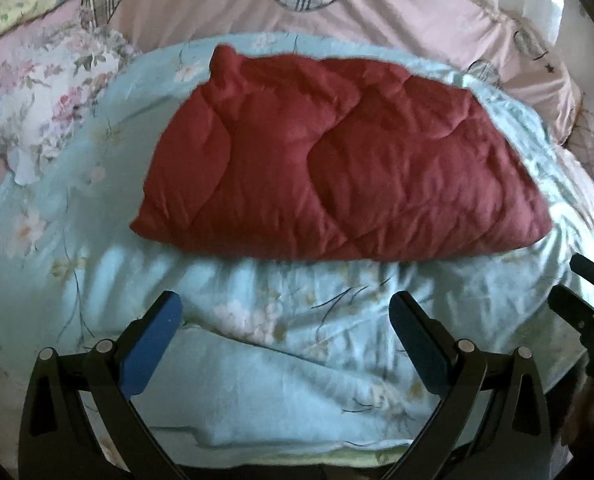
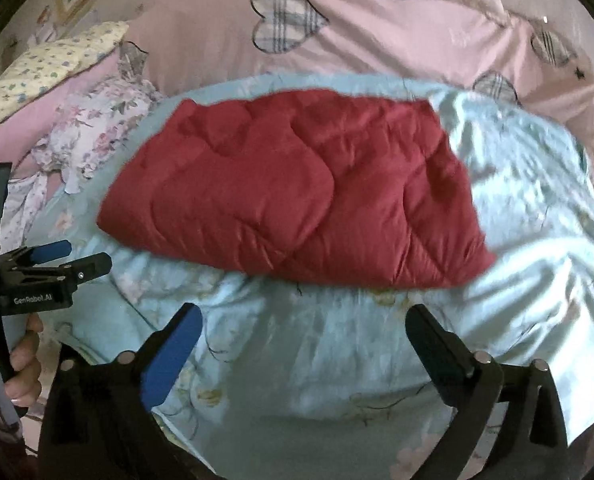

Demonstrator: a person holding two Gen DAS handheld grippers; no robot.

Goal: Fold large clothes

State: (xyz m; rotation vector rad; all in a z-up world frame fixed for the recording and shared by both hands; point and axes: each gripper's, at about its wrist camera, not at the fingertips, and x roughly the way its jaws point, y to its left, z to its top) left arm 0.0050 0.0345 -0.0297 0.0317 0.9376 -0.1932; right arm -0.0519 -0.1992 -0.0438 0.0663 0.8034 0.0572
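Observation:
A dark red quilted padded garment point(image 1: 337, 168) lies folded into a thick flat bundle on a light blue floral sheet point(image 1: 257, 344); it also shows in the right wrist view point(image 2: 297, 196). My left gripper point(image 1: 285, 312) is open and empty, held above the sheet just in front of the bundle's near edge. My right gripper point(image 2: 303, 324) is open and empty, also just in front of the bundle. The left gripper point(image 2: 83, 256) shows at the left edge of the right wrist view, and the right gripper point(image 1: 577, 280) at the right edge of the left wrist view.
A pink duvet with plaid hearts point(image 1: 337, 8) lies behind the bundle. A floral cloth point(image 1: 49, 92) and a yellow floral pillow point(image 2: 49, 68) lie at the left. The blue sheet point(image 2: 537, 208) spreads to the right.

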